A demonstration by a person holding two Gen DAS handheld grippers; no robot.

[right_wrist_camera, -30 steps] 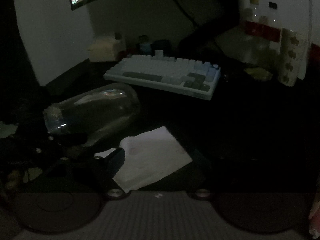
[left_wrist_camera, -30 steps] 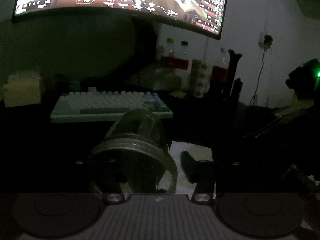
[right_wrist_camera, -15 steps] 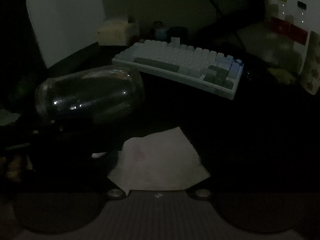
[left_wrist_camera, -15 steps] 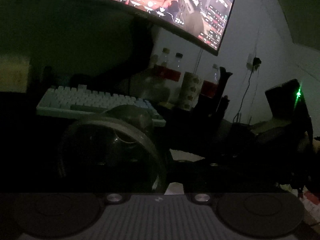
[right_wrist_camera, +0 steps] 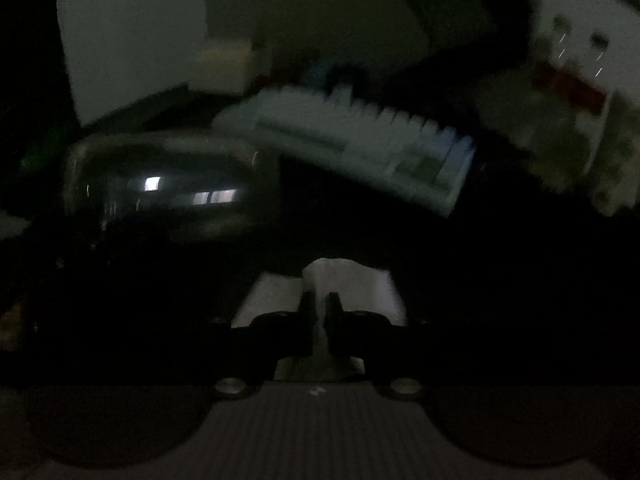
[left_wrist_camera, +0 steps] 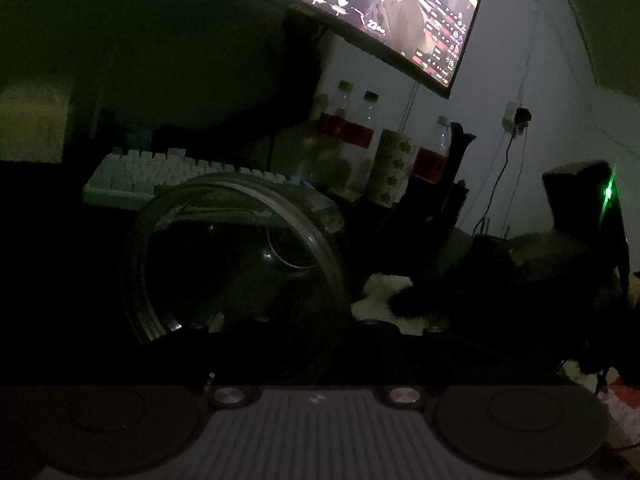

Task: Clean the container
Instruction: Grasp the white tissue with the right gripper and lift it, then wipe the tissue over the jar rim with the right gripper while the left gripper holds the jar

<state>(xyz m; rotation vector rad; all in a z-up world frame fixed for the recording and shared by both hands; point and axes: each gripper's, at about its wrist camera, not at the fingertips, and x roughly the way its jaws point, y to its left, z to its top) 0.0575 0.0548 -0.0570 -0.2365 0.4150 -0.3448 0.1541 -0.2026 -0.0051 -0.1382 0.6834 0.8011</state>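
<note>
A clear glass jar (left_wrist_camera: pixel 236 264) lies on its side, its open mouth toward the left wrist camera. My left gripper (left_wrist_camera: pixel 316 344) holds the jar by its rim; the fingers are lost in the dark. The jar also shows at the left of the right wrist view (right_wrist_camera: pixel 168 188), blurred. My right gripper (right_wrist_camera: pixel 320 304) is shut on a white paper tissue (right_wrist_camera: pixel 344 280), which sticks up between the fingers. The tissue also shows in the left wrist view (left_wrist_camera: pixel 380 296), right of the jar.
The room is very dark. A white keyboard (left_wrist_camera: pixel 160 176) (right_wrist_camera: pixel 360 144) lies behind the jar. Bottles (left_wrist_camera: pixel 352 132) and a paper roll (left_wrist_camera: pixel 394 172) stand at the back right. A lit monitor (left_wrist_camera: pixel 380 8) hangs above. A dark device with a green light (left_wrist_camera: pixel 604 196) stands at the right.
My right gripper has closed on the tissue and lifted it off the desk. The left gripper has tilted the jar so its mouth faces the camera more squarely.
</note>
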